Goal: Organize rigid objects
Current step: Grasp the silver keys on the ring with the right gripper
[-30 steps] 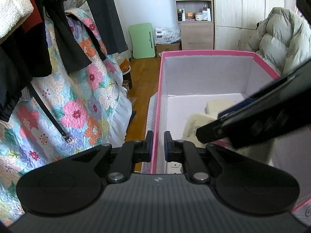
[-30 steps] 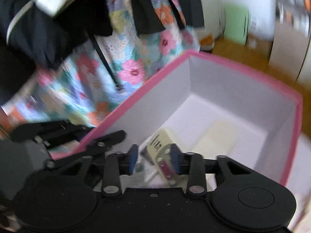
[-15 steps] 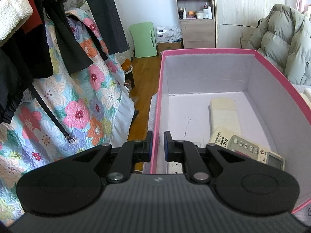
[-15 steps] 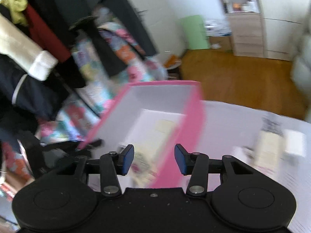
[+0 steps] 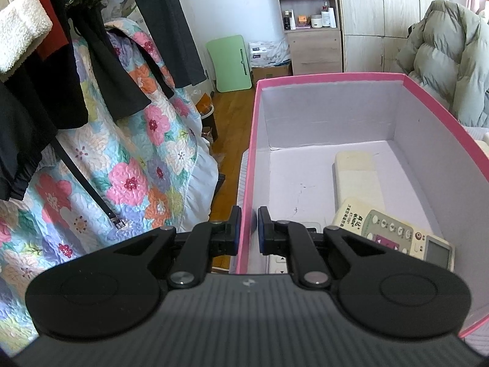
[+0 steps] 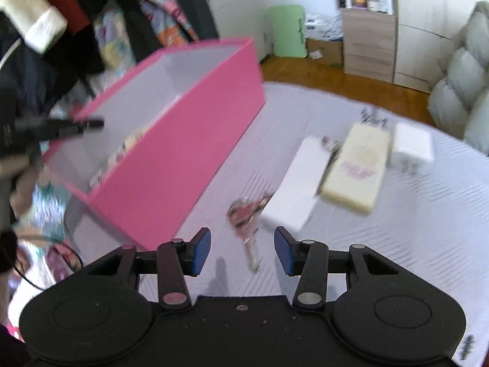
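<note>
Your left wrist camera is looking close along the pink box wall; your right one is facing it from farther back.

Both grippers matte black; blue pads on fingers; silver pivot screws; ribbed grey housing.

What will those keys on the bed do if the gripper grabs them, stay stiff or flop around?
The keys would probably dangle and swing, since several pieces look joined at one end. They lie flat on the bedcover, so pinching them may be fiddly, and metal could slip between the pads. The right gripper hangs open just above them.
</note>
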`<state>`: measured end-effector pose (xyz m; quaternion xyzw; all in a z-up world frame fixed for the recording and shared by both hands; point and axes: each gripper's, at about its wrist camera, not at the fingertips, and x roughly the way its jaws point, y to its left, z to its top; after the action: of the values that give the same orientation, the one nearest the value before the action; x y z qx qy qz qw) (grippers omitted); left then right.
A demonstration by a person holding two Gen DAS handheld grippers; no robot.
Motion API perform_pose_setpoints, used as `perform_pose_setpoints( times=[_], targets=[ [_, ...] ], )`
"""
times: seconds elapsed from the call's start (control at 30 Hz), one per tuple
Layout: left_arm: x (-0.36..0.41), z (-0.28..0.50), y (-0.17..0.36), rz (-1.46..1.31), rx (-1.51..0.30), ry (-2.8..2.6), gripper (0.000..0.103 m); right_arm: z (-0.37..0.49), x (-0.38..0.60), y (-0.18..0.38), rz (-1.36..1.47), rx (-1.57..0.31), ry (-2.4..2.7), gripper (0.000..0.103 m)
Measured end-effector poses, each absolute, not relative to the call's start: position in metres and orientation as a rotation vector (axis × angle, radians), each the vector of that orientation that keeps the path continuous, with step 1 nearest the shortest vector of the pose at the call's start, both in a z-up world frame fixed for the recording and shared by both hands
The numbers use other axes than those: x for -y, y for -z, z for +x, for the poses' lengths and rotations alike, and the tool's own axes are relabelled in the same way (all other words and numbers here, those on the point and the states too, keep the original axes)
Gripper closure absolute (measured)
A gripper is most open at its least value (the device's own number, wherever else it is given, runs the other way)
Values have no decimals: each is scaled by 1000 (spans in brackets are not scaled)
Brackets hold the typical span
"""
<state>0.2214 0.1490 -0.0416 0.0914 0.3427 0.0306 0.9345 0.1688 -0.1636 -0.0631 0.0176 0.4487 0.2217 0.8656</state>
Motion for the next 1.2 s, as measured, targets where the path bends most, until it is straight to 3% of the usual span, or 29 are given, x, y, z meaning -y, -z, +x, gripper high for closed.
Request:
perform_pose_setpoints(
  times=[0.17, 0.27, 0.37, 0.4, 0.43, 0.47, 0.6, 0.67, 1.0, 1.2],
  targets=[
    [-148, 221, 41, 195, -700, -63, 93, 181, 140, 91, -21, -924, -437, 50],
    [-148, 221, 41, 192, -701, -63, 93, 190, 127, 96, -24, -870, -455, 39],
    [-148, 222, 40, 192, -701, -63, 93, 190, 109, 103, -123, -778, -435, 37],
    [-148, 222, 40, 193, -701, -64, 93, 187, 103, 104, -161, -751, -432, 40],
    [-148, 222, 40, 193, -701, -63, 93, 187, 102, 104, -160, -747, -441, 53],
    [-149, 222, 40, 191, -702, -62, 93, 187, 102, 102, -138, -755, -452, 77],
    [-149, 221, 40, 185, -699, -58, 93, 182, 108, 96, -119, -741, -421, 84],
    [-149, 221, 40, 183, -697, -57, 93, 177, 114, 90, -88, -710, -419, 100],
    [-151, 219, 40, 174, -696, -56, 93, 166, 130, 44, 30, -600, -397, 100],
    [-151, 220, 40, 175, -696, -55, 93, 163, 116, -16, 14, -473, -453, 100]
  ],
)
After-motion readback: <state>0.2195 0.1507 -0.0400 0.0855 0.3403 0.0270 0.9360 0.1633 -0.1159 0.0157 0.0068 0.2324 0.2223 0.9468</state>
